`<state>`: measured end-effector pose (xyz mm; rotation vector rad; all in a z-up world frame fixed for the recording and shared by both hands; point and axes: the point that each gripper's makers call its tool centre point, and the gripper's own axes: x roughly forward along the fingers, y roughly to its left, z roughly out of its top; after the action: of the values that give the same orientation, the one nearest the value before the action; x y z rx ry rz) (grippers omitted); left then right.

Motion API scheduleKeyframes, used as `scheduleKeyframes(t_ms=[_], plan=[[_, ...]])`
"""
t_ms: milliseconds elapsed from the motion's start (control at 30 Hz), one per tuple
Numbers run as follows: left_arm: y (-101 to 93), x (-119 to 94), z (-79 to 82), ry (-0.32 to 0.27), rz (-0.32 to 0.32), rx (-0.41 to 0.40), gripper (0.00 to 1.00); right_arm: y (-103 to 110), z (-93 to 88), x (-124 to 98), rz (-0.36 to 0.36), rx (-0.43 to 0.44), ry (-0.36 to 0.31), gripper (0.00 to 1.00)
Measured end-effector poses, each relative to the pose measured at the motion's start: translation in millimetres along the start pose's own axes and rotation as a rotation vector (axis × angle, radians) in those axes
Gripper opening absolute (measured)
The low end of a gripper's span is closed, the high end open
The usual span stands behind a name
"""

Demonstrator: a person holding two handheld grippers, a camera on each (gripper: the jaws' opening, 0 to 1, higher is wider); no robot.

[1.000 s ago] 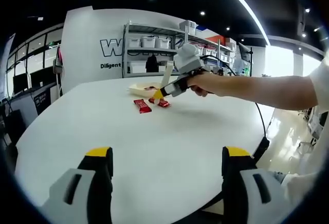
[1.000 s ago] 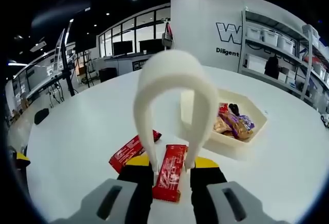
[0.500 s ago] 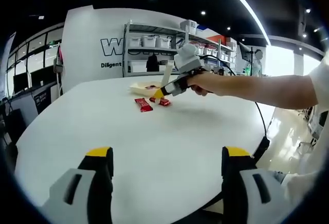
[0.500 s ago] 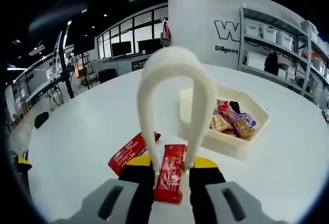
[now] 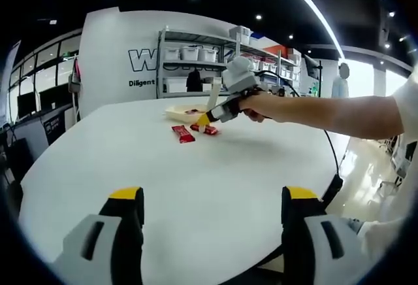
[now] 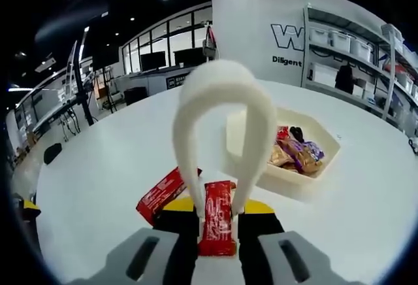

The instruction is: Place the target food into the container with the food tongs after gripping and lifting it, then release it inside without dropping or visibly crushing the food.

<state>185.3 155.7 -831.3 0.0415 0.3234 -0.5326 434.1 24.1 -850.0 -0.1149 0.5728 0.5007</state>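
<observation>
Now, with the right gripper [image 6: 212, 208] clamping white tongs [image 6: 221, 95] around a red bar [image 6: 218, 223] and the left gripper [image 5: 208, 197] gaping idle, lift gently toward the container [image 6: 326, 161].

tongs tips [image 6: 217, 213]: lower ends hidden behind the right gripper's [image 6: 217, 216] jaws
held red bar [image 6: 218, 217]: bottom end hidden between the jaws
second red bar [image 6: 160, 193]: near end covered by a tong arm
container [image 5: 177, 111]: contents too small to tell in left gripper view (just red specks)
wall lettering [image 6: 292, 38]: cut off by shelving
</observation>
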Motion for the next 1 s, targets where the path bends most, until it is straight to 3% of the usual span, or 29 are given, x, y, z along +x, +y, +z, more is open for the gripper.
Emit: scheduleKeyframes(t_ms=[367,1000], plan=[[-3.2,0.9,-0.3,0.000,-0.006,0.002,0.85,-5.4,5.7,-10.9,0.014,0.017,-0.016,0.15],[-18.0,9.4,5.7,0.002,-0.037,0.024,0.85,-32.2,28.4,-52.7,-0.016,0.019,-0.080,0.15]])
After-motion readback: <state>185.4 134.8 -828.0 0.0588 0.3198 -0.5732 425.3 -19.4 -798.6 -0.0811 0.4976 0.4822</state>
